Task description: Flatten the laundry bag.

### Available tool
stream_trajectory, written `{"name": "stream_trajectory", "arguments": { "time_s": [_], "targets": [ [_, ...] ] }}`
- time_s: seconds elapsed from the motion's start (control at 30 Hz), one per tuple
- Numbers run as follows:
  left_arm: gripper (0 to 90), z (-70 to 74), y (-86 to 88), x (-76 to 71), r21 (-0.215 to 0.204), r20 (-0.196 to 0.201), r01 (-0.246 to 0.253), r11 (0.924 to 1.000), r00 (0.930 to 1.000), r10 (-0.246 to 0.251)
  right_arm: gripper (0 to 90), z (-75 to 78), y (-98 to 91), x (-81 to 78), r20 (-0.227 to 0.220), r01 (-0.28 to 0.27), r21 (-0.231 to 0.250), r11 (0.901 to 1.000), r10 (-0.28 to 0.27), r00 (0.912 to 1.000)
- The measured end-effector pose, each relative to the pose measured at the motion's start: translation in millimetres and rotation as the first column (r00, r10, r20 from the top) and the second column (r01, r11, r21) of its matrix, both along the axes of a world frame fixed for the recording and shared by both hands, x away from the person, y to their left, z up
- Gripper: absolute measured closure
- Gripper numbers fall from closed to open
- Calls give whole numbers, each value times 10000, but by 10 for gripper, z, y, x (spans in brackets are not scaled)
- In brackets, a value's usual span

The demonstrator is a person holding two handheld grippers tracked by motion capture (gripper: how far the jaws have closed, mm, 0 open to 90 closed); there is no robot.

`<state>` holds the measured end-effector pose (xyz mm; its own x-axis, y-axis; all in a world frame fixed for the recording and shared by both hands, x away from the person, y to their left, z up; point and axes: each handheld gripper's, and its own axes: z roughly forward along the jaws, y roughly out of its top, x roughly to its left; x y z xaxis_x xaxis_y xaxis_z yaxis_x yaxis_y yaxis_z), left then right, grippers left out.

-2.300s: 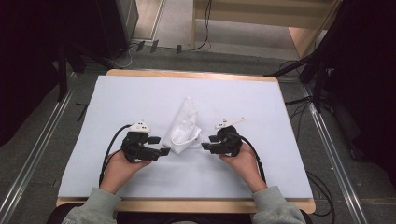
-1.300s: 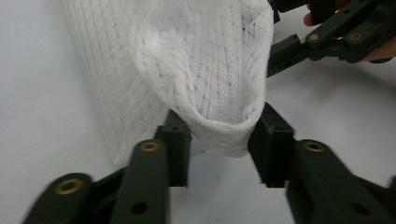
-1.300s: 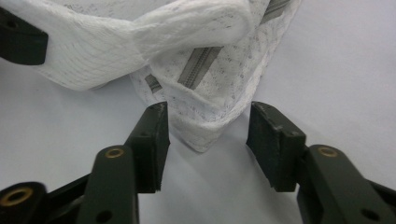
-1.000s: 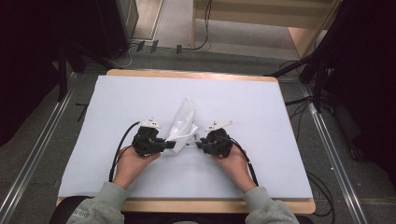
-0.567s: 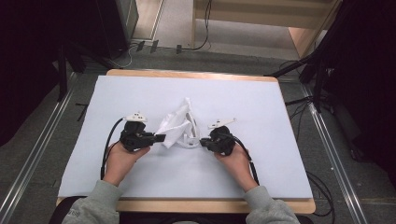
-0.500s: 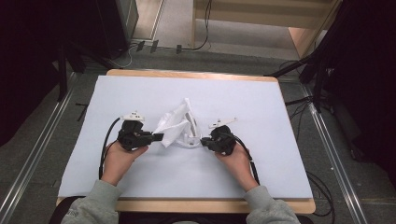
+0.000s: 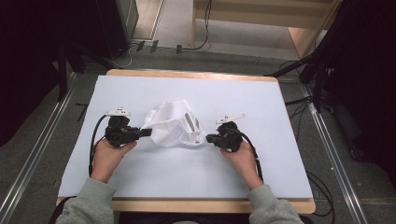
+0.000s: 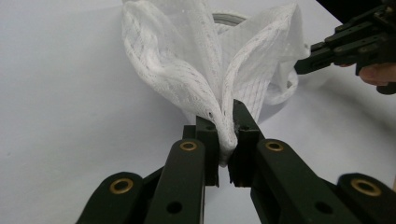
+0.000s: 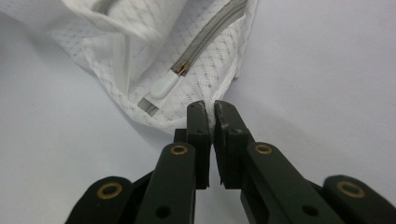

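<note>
The white mesh bag (image 7: 172, 127) hangs spread between the two tools over the middle of the table (image 7: 280, 112). The left hand-held gripper (image 8: 223, 135) is clamped on a bunched fold of its fabric; the right hand-held gripper (image 9: 210, 119) has just closed, pinching the bag's corner edge (near the grey zipper (image 9: 205, 39))

Even overhead light leaves the white worktop (image 7: 280, 112) bright, while the room around it, from nine through three o'clock, sinks into near black. Shadows are soft and faint. In both gripper views the near tongs look soft — the mesh bag (image 8: 205, 70) blurs slightly at twelve o'clock.
</note>
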<state>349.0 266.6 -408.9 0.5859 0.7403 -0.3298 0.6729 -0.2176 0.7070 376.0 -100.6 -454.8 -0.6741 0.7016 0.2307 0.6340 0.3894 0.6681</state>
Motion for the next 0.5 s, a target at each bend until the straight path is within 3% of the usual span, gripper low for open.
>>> {"name": "stream_trajectory", "arguments": {
  "time_s": [0.5],
  "targets": [
    [852, -99, 324, 109, -56, -631, -737, 9973, 9953, 732, 869, 41, -233, 69, -164, 445, -80, 9990, -446, 9989]
  ]
}}
